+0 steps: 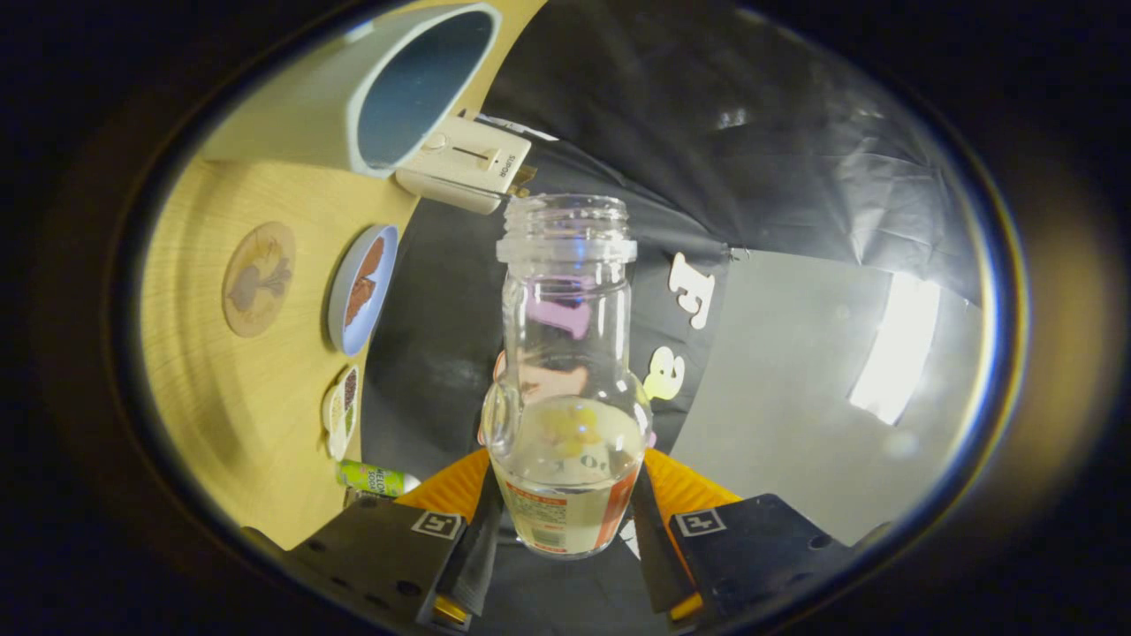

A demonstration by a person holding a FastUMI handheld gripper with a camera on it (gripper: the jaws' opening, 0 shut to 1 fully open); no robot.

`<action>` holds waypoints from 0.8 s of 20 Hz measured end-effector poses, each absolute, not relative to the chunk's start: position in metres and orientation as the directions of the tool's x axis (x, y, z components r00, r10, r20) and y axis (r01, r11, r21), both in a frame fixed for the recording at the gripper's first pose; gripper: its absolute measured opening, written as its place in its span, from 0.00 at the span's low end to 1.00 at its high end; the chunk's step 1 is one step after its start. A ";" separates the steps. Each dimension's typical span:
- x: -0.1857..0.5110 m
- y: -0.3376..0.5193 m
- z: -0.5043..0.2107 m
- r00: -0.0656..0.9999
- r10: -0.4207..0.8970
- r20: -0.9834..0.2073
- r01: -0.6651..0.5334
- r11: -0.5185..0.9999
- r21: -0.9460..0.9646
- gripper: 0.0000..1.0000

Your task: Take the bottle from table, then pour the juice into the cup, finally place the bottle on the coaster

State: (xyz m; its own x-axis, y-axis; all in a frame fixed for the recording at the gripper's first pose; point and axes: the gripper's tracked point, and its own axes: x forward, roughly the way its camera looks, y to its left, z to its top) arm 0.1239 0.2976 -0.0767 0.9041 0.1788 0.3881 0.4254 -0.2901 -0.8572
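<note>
Bottle (565, 371), uncapped and part full, sits clamped between both fingers of the tool (565, 530), its long axis running straight ahead, with the cup (389, 88) off beyond its mouth and the coaster (258, 279) beside it on the bench (221, 397).

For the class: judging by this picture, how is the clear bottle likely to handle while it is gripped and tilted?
The bottle, held between the claw fingers, looks rigid, smooth and perhaps slippery. It is uncapped, so its liquid could spill. Partly filled, it probably feels light.
</note>
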 end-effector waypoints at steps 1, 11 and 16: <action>0.125 0.298 -0.076 0.902 0.182 0.391 0.430 -0.295 -0.854 0.72; 0.117 0.311 -0.078 0.884 0.231 0.406 0.462 -0.310 -0.831 0.72; 0.117 0.313 -0.077 0.874 0.249 0.417 0.480 -0.316 -0.818 0.72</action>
